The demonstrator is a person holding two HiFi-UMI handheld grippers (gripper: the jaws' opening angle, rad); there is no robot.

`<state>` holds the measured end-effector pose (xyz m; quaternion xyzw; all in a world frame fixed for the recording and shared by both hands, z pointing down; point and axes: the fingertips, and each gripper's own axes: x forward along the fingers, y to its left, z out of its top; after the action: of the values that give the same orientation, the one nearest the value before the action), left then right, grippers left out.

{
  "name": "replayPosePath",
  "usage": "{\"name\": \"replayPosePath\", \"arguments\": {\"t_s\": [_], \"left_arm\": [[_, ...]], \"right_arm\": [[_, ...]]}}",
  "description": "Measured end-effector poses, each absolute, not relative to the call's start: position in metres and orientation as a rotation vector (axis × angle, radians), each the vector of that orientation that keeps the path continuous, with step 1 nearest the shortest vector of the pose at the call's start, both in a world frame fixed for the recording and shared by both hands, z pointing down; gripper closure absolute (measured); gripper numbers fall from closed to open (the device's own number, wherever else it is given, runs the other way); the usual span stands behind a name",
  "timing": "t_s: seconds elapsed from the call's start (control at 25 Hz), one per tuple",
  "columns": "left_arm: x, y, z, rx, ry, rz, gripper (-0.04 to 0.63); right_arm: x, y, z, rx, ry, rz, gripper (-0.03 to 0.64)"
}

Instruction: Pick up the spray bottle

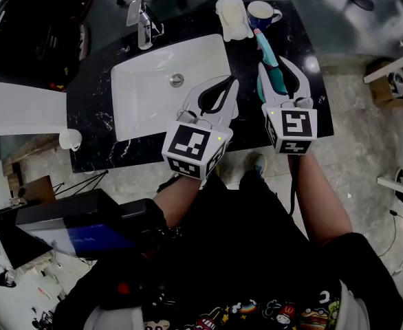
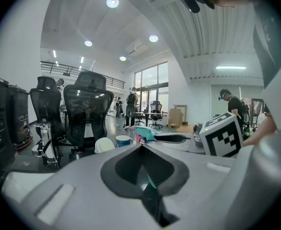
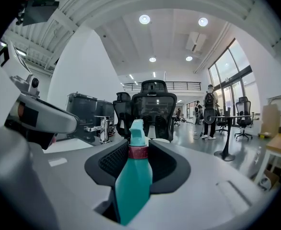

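Observation:
The teal spray bottle lies on the black marble counter to the right of the sink, its pink-collared head pointing away from me toward a mug. My right gripper straddles the bottle's body. In the right gripper view the bottle fills the gap, with the dark pads against both its sides. My left gripper hovers over the sink's right edge, its tips together and nothing held. In the left gripper view the left gripper looks toward the bottle's head.
A white sink with a chrome faucet takes up the counter's left half. A blue mug and a cream dish stand at the far edge, just beyond the bottle. Office chairs and people are farther off.

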<state>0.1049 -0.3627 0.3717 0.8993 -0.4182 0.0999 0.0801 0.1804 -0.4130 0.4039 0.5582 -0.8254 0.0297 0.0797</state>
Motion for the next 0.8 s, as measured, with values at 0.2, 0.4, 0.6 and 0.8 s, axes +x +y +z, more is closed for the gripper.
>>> {"name": "replayPosePath", "arguments": {"t_s": [0.2, 0.4, 0.6, 0.8], "left_arm": [[0.104, -0.36, 0.372, 2.697, -1.235, 0.301, 0.595], [0.103, -0.358, 0.37, 2.711, -1.221, 0.306, 0.595], [0.104, -0.357, 0.364, 2.732, -1.21, 0.293, 0.595], [0.103, -0.355, 0.358, 2.75, -1.196, 0.278, 0.595]], "right_arm": [[0.182, -0.409, 0.401, 1.697, -2.472, 0.101, 0.462], [0.181, -0.404, 0.39, 1.729, -2.486, 0.09, 0.463], [0.181, -0.397, 0.371, 1.766, -2.513, 0.066, 0.463], [0.183, -0.385, 0.342, 1.812, -2.541, 0.027, 0.463]]}}
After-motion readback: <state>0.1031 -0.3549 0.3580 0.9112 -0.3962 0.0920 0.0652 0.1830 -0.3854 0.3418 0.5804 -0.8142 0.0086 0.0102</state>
